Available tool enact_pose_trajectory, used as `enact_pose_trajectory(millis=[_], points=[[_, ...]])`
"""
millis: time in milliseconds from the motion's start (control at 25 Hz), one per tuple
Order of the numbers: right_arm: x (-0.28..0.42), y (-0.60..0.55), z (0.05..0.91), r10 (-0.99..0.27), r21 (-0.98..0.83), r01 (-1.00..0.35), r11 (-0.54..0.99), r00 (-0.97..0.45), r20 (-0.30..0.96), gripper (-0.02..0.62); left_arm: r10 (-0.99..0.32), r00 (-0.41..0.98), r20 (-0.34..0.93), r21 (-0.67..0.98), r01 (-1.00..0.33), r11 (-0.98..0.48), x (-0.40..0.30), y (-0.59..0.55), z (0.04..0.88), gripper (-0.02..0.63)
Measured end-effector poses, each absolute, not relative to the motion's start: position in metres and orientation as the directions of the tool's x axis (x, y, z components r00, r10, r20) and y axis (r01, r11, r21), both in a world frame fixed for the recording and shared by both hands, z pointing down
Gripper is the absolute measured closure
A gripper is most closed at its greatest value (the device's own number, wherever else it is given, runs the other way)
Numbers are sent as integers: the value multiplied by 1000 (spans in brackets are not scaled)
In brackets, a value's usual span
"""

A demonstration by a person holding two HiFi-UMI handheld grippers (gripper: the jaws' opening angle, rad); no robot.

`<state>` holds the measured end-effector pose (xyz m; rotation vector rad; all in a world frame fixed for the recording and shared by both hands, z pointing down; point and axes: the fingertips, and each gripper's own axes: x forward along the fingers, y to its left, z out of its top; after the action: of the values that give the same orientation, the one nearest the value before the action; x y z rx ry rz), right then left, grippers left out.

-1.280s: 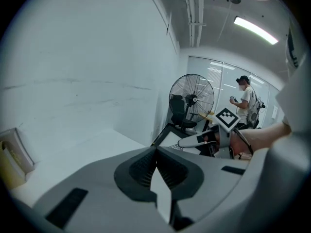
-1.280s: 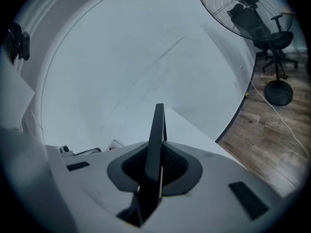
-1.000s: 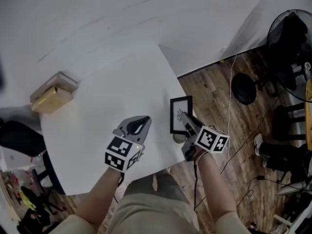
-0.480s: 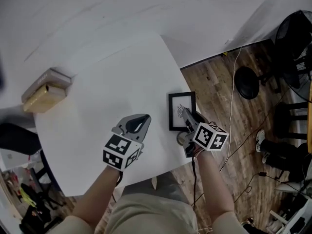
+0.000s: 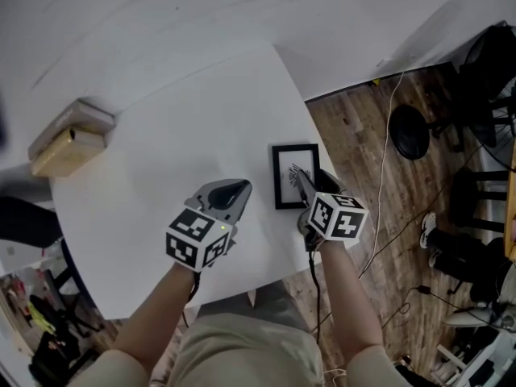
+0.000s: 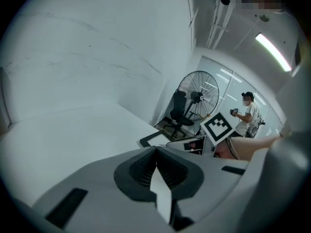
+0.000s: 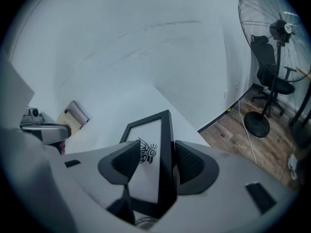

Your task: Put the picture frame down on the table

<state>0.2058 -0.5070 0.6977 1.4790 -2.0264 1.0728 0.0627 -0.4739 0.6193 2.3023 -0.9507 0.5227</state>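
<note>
The picture frame, black-edged with a small dark drawing on white, sits over the white table near its right edge. My right gripper is shut on the picture frame's near end. In the right gripper view the picture frame runs away from me, with its right border between the pads. I cannot tell whether it touches the tabletop. My left gripper hovers over the table left of the frame, shut and holding nothing, its jaws meeting.
A tan box with a grey slab on it lies at the table's far left corner. Right of the table is wooden floor with a round black base, a cable and a standing fan. A person stands far off.
The right gripper carried the frame left, from beyond the table's right edge to over the tabletop. The left gripper stayed about where it was, still shut.
</note>
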Motion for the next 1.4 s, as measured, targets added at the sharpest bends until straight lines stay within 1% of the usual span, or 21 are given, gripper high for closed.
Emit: enact_pose_trajectory(millis=[280, 440, 480, 560, 800, 1000, 1160, 1400], points=[[207, -504, 699, -600, -267, -955, 128, -289, 746, 370, -498, 676, 543, 371, -725, -580, 57, -470, 613, 584], [201, -500, 678, -618, -282, -945, 164, -321, 718, 368, -501, 682, 532, 362, -719, -594, 52, -468, 601, 584], [200, -500, 669, -630, -283, -943, 178, -330, 704, 368, -504, 683, 528, 359, -718, -596, 49, -469, 597, 584], [198, -499, 647, -657, -270, -942, 201, -334, 676, 410, -513, 684, 518, 351, -718, -602, 46, -470, 587, 584], [196, -482, 568, -728, -240, -932, 270, -361, 583, 476, -547, 686, 480, 321, -718, -618, 40, -464, 546, 584], [184, -458, 494, -763, -237, -902, 360, -431, 482, 520, -578, 699, 421, 278, -706, -651, 43, -462, 495, 584], [181, -438, 439, -799, -222, -892, 395, -452, 396, 537, -595, 711, 374, 220, -692, -688, 47, -455, 455, 584], [180, -405, 369, -835, -181, -877, 445, -480, 271, 552, -631, 712, 308, 158, -692, -705, 44, -433, 407, 584]])
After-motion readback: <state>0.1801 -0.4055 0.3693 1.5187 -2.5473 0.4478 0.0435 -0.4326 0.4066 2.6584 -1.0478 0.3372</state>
